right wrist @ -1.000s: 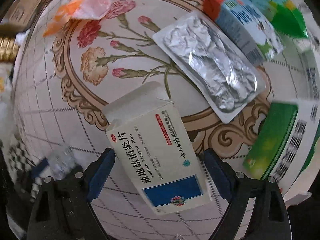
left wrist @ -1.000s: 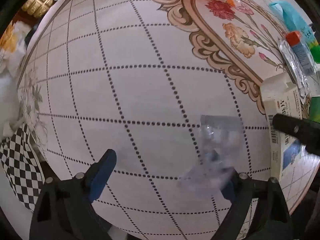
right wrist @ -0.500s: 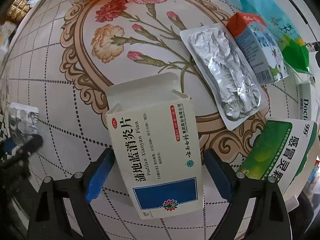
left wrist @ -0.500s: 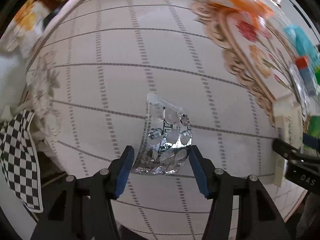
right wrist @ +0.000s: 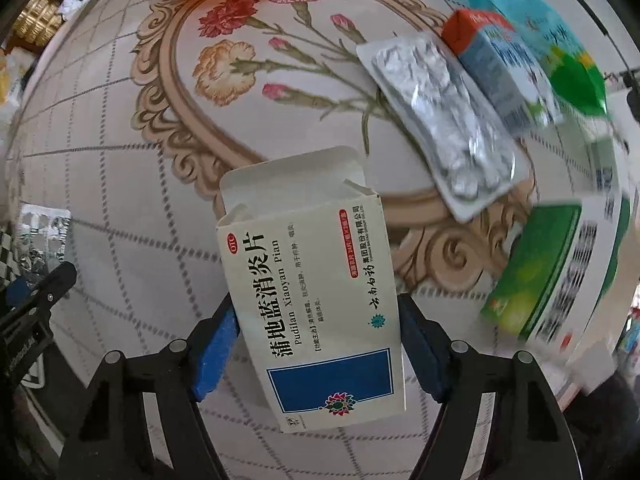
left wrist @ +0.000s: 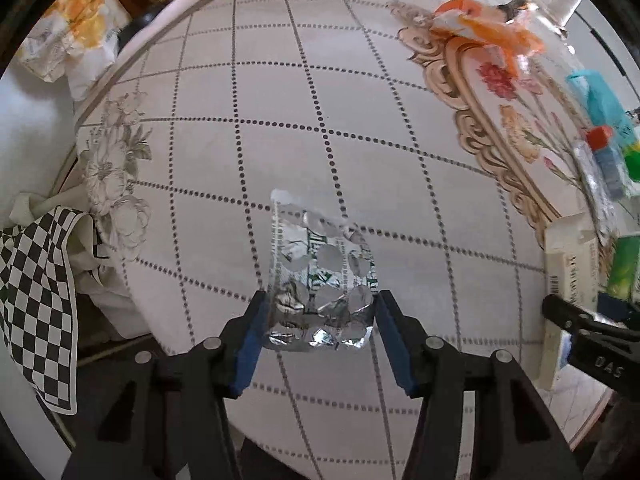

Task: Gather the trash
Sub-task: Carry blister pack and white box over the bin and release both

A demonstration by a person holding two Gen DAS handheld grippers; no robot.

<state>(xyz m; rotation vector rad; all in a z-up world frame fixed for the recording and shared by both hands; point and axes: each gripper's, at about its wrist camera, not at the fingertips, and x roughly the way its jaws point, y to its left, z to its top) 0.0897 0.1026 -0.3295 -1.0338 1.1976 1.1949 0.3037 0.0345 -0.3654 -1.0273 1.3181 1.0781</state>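
the round table [right wrist: 120, 208] carries most of the trash uncollected: at 3 o'clock a green box [right wrist: 532, 276], foil tray [right wrist: 444, 120], small carton [right wrist: 496, 68]. right gripper [right wrist: 318, 340] clamps the medicine box [right wrist: 316, 292]; left gripper [left wrist: 320, 320] pinches the blister sheet [left wrist: 320, 280] (both lifted, i judge; no bin visible).

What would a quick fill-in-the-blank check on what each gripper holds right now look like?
1. The left gripper is shut on a crumpled ____ pill blister sheet.
2. The right gripper clamps the white medicine box, whose top flap is ____.
3. The rectangle at the box's near end is ____.

Missing words: foil; open; blue
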